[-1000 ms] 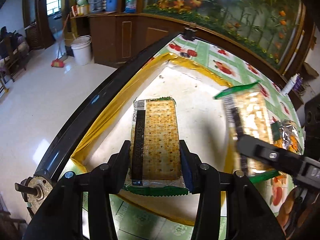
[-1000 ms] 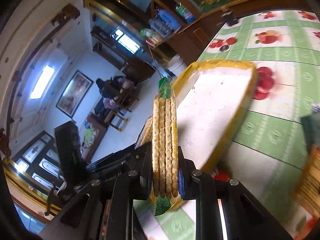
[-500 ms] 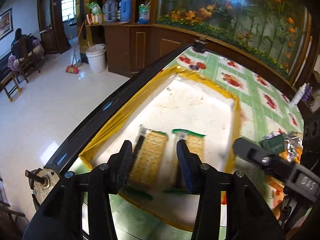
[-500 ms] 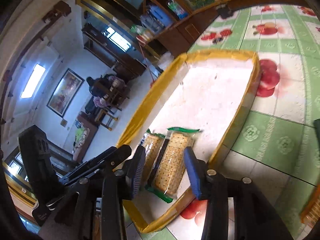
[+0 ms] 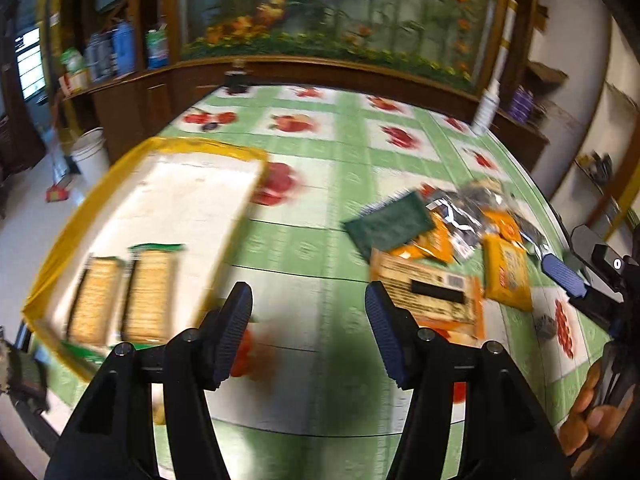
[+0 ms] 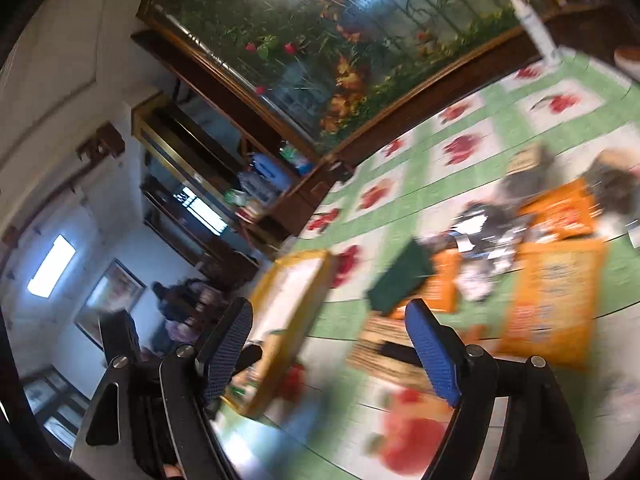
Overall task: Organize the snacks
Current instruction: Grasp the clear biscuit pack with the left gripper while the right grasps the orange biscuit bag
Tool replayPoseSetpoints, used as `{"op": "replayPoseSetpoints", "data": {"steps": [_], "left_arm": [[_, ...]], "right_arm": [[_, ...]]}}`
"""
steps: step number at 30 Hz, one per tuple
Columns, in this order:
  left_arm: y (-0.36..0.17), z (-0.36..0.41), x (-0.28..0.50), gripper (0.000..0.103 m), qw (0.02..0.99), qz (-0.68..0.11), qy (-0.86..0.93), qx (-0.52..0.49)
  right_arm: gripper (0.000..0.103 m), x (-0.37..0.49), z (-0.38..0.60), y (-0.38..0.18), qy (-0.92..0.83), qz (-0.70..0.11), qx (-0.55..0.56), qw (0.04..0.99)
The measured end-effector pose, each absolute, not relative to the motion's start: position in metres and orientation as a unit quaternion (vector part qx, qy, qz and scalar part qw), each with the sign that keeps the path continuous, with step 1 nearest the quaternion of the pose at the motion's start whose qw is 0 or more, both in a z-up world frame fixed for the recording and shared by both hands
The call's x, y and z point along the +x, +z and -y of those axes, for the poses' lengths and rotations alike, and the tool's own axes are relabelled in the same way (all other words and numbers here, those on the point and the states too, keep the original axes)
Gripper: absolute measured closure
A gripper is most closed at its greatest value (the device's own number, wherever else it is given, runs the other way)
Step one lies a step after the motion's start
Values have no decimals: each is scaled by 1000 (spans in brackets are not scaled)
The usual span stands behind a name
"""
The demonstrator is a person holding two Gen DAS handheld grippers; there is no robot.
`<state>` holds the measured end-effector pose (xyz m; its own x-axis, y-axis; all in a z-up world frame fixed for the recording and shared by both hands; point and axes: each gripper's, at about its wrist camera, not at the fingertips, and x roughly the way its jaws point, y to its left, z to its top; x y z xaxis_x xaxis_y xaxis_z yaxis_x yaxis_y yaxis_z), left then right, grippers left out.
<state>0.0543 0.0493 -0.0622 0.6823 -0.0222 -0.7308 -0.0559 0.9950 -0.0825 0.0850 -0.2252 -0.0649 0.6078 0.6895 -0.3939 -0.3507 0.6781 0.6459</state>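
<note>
Two cracker packs (image 5: 122,300) lie side by side at the near end of the yellow-rimmed tray (image 5: 176,147) on the left. My left gripper (image 5: 308,330) is open and empty above the tablecloth, right of the tray. A pile of snacks lies to its right: an orange cracker pack (image 5: 430,294), a dark green pack (image 5: 390,224), orange packs (image 5: 506,274) and silver wrappers (image 5: 460,210). My right gripper (image 6: 330,354) is open and empty, above the orange cracker pack (image 6: 396,350) between tray (image 6: 298,258) and pile. The right wrist view is blurred.
A green tablecloth with fruit prints (image 5: 340,160) covers the table. A white bottle (image 5: 486,106) stands at the far right edge. A wooden cabinet with an aquarium (image 5: 328,12) stands behind the table. The table's left edge drops to the floor with a white bucket (image 5: 88,152).
Both grippers have let go of their cracker packs, which now lie in the tray. Both have opened wide and swung right toward the snack pile.
</note>
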Motion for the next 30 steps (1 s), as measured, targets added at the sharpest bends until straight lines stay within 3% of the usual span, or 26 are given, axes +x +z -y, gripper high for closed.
{"op": "replayPoseSetpoints", "data": {"steps": [4,7,10,14,18,30], "left_arm": [[-68,-19,66,45,913,-408,-32,-10],[-70,-1,74,45,910,-405,-79,46],[-69,18,81,45,904,-386,-128,133],[-74,39,91,31,873,-386,-190,229],[-83,55,95,31,844,-376,-228,306],[-87,65,103,28,794,-376,-316,358]], "right_arm": [[18,91,246,-71,215,-384,130,889],[19,96,252,-81,197,-404,90,889],[19,101,258,-86,188,-412,94,886],[19,103,260,-92,175,-433,107,878],[19,110,254,-98,163,-454,116,868],[19,148,217,-112,101,-486,84,864]]}}
